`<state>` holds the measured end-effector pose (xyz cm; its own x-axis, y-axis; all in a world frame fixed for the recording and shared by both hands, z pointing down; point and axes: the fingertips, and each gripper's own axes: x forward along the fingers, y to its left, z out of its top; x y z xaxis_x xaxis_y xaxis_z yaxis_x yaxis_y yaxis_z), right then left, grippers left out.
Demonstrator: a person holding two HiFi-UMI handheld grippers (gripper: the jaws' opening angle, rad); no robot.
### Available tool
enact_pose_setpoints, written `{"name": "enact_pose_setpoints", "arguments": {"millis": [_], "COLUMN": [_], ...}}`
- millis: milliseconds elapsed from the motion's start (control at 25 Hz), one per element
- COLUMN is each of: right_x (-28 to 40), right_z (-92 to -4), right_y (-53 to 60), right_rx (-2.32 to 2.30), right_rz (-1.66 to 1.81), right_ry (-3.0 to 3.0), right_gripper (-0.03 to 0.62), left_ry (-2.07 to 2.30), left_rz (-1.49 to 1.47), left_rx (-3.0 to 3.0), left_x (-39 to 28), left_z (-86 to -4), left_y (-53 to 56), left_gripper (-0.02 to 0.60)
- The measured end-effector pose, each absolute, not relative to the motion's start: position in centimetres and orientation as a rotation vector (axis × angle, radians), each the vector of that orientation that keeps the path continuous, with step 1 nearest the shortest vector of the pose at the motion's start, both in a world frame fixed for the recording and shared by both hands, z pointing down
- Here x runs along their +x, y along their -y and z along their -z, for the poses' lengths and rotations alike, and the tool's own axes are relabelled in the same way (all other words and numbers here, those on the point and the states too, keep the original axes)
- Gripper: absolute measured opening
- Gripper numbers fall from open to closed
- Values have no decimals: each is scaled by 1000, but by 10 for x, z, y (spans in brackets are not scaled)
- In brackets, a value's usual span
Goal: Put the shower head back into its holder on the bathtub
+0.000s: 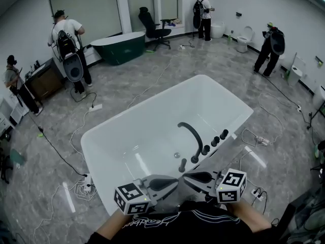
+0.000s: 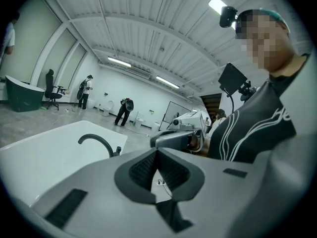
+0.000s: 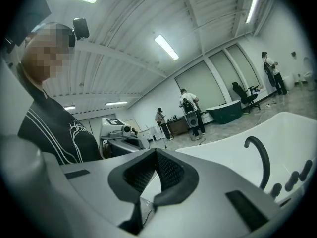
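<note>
Hovering close to the person's chest, the left gripper (image 1: pixel 172 182) and the right gripper (image 1: pixel 187 177) pointed tip to tip at each other. Each had its jaws pressed together on nothing. Just beyond those tips, on the near rim of the glossy white oval bathtub (image 1: pixel 127 136), stood a short dark cylindrical shower head (image 1: pixel 183 165). It was upright, at the near end of a row with the black arched spout (image 1: pixel 190 133) and the dark round knobs (image 1: pixel 215 141). From where I stood it looked seated in its holder already, though it was too small to be sure. It lay ahead of both grippers, a touch nearer the right one, whose own camera caught the spout and knobs off to its right. Neither pair of jaws faced the shower head, so I judged any reach would have needed a turn toward the rim first.
</note>
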<state>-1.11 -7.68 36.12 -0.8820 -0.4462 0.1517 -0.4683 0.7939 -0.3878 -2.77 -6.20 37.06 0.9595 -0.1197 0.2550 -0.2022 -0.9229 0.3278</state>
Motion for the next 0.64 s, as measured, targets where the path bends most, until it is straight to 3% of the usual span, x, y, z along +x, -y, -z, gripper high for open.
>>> {"name": "enact_pose_setpoints", "arguments": {"millis": [640], "right_x": [-10], "right_z": [-367], "right_y": [75], "right_rx": [806], "right_rz": [-632], "right_ry": [2933], "right_gripper": [14], "left_ry": [251], "left_rz": [-356], "left_rx": [2756], "left_x": [-22], "left_z": [-377], "left_y": [56], "left_gripper": [5]}}
